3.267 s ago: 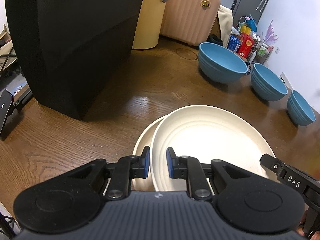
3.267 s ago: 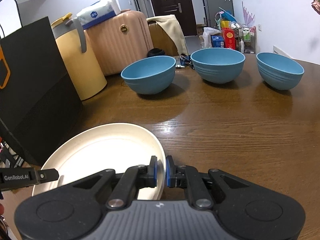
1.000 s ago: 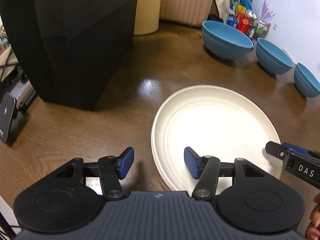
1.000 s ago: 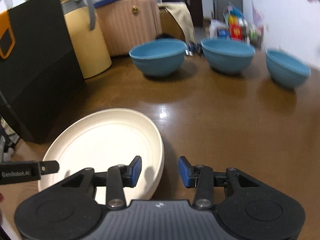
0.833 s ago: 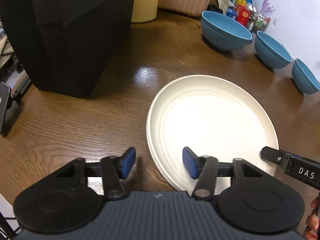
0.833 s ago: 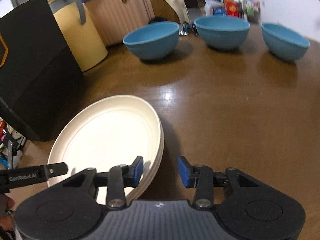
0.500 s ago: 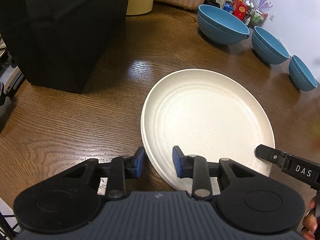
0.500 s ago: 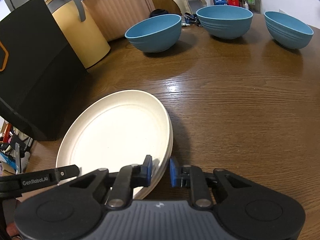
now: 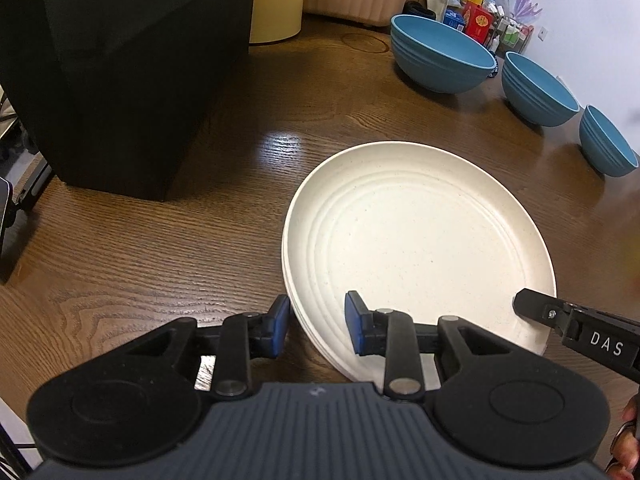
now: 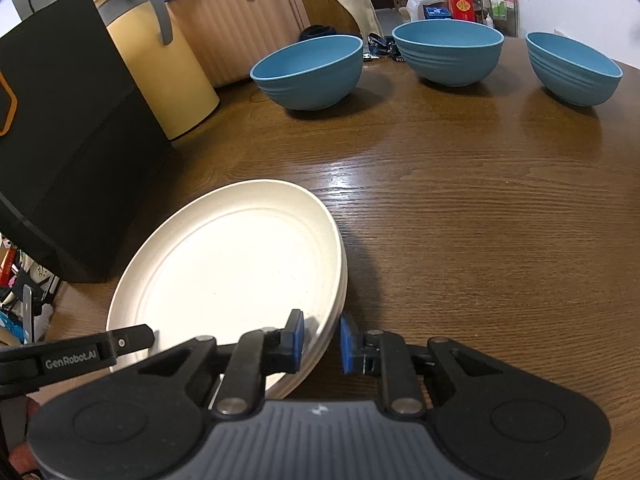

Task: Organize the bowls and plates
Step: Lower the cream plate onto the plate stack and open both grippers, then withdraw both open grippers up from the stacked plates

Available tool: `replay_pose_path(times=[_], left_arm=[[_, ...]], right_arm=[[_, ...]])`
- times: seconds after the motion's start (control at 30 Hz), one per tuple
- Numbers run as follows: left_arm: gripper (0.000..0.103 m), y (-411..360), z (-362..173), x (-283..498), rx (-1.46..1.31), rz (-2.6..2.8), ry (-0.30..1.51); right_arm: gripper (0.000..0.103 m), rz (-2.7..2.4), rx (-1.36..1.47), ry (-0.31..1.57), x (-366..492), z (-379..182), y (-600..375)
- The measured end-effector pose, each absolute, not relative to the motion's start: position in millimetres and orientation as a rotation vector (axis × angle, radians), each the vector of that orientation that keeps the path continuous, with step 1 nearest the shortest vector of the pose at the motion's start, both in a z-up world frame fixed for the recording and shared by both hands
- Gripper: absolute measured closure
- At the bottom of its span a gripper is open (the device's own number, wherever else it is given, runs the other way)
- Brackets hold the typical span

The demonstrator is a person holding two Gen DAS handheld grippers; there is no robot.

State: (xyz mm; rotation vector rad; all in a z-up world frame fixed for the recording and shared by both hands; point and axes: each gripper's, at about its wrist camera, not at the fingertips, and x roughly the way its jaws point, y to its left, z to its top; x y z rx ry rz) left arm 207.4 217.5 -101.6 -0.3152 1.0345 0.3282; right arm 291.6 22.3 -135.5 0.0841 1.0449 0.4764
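On the wooden surface (image 9: pixel 160 248), stacked cream plates (image 9: pixel 416 240) lie flat. Left tongs (image 9: pixel 316 324) and right tongs (image 10: pixel 320 340) straddle opposite rims, jaws apart. Three blue bowls (image 10: pixel 310 72) stand beyond.

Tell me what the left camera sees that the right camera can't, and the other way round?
Only the left wrist view shows the left gripper straddling the stack's left rim, and the purple butterfly decoration on the white wall. Only the right wrist view shows the right gripper straddling the opposite rim, the grey handle on the yellow bin, and the orange mark on the black paper bag. Both show the stack of cream round plates, three blue ribbed bowls standing apart, the pink ribbed suitcase and the brown wooden table.
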Motion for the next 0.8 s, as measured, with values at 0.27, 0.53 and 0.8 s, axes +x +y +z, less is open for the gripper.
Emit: replay_pose_path(times=[0.27,0.53,0.8], left_arm=[[0.059,223,-80,202,-0.294,0.324,0.982],[0.000,236,-43,188,-0.299,0.307,0.874],[0.000,235,-27,194,-0.283,0.315,0.879]], right_arm=[[0.049,0.474,0.161,1.044,292,-125,18],[0.000,0.428,0.173,0.960,285,-100,17],[0.000,0.353,0.190,0.948,275,-87,5]])
